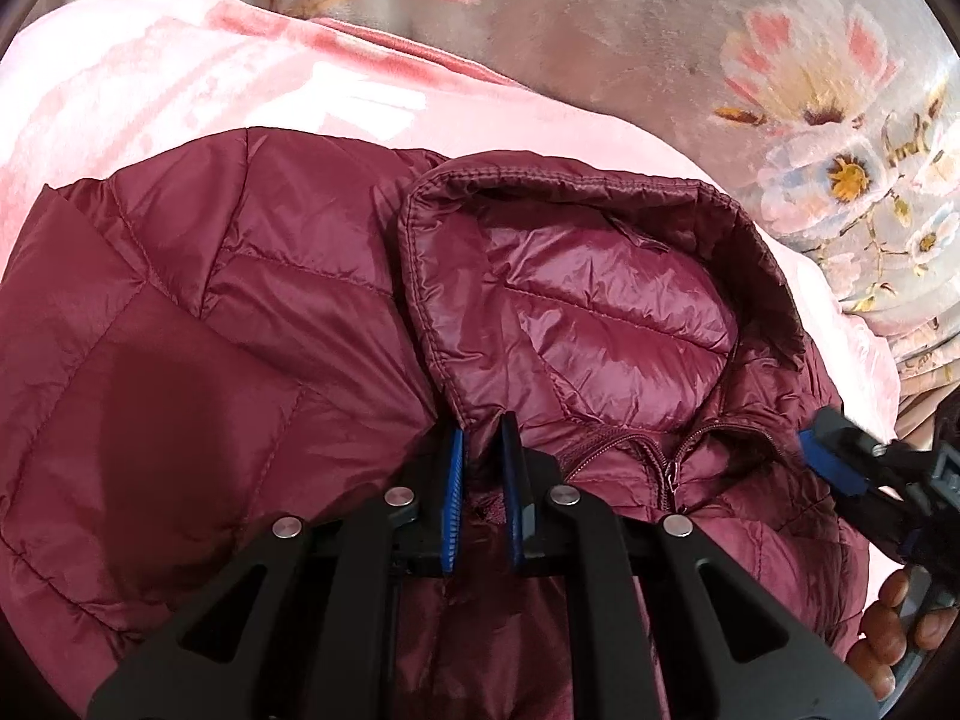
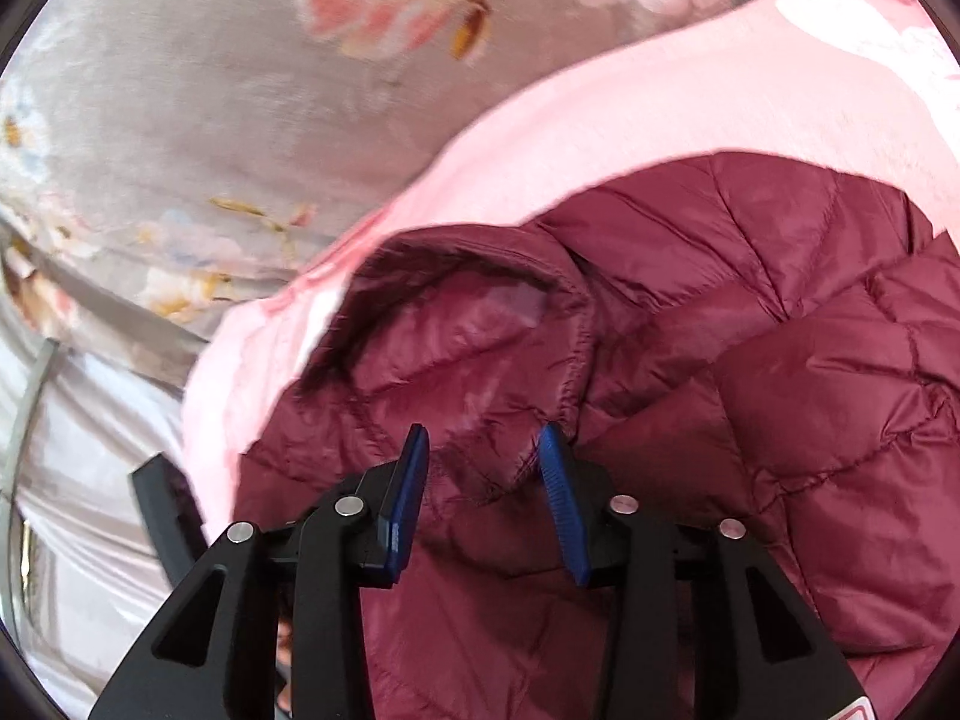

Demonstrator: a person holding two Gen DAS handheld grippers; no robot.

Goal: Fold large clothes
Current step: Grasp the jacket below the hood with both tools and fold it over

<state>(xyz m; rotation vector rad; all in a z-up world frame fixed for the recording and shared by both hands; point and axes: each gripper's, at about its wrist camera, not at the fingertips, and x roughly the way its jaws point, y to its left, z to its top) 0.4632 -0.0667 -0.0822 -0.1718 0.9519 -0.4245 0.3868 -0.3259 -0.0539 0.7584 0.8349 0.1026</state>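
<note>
A maroon quilted puffer jacket [image 1: 198, 324] lies on a pink blanket [image 1: 150, 84], hood [image 1: 588, 300] spread open, zipper [image 1: 666, 456] at the collar. My left gripper [image 1: 483, 438] is shut on the jacket fabric at the base of the hood, its blue pads pinching a fold. My right gripper [image 2: 483, 450] hovers open over the jacket [image 2: 780, 390] by the hood [image 2: 468, 336], fabric between its pads but not pinched. The right gripper also shows in the left wrist view [image 1: 834, 462], at the collar's right side.
A grey floral bedspread [image 1: 660, 30] surrounds the pink blanket; it also shows in the right wrist view [image 2: 180, 120], with the pink blanket [image 2: 660, 102] beside it. A hand [image 1: 888, 630] holds the right gripper.
</note>
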